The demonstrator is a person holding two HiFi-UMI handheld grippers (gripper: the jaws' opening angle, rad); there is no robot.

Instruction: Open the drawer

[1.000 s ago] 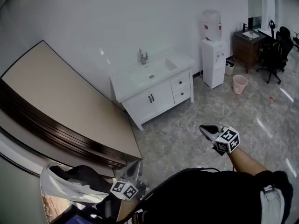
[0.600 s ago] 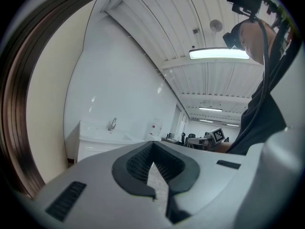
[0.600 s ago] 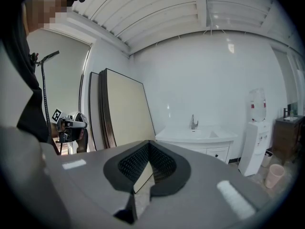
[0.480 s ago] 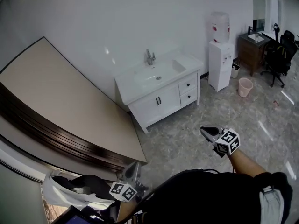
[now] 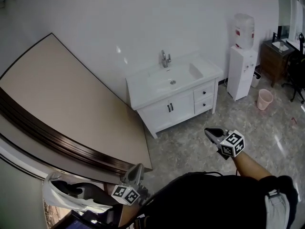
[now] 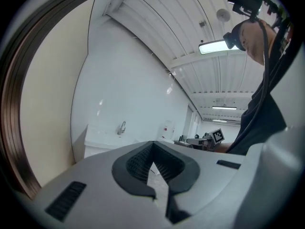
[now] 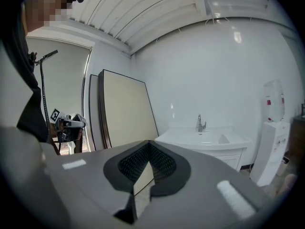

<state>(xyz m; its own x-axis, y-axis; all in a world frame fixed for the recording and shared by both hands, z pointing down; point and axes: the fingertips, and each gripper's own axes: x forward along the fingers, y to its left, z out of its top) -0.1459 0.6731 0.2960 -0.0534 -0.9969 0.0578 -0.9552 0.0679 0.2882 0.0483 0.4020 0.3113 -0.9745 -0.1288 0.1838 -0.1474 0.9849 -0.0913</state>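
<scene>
A white vanity cabinet (image 5: pixel 162 109) with a sink and a faucet (image 5: pixel 165 58) stands against the far wall. Its two small drawers, upper (image 5: pixel 203 92) and lower (image 5: pixel 204 105), sit at its right end with dark knobs, both closed. My right gripper (image 5: pixel 212 132) is held out over the floor, well short of the cabinet, shut and empty. My left gripper (image 5: pixel 137 170) is low by my body, also shut with nothing in it. The right gripper view shows the vanity (image 7: pixel 214 144) ahead beyond the jaws (image 7: pixel 149 144). It appears small and far (image 6: pixel 102 138) in the left gripper view.
Large beige boards with dark edges (image 5: pixel 62 113) lean on the left wall. Right of the vanity stand a water dispenser (image 5: pixel 243 56), a pink bin (image 5: pixel 263 99), a wooden desk (image 5: pixel 279 51) and an office chair (image 5: pixel 299 73). A white cloth (image 5: pixel 71 197) lies at lower left. Marbled floor lies between.
The vanity, dispenser and bin have slid right and grown a little larger in the head view. Both grippers keep their places in the picture, jaws unchanged.
</scene>
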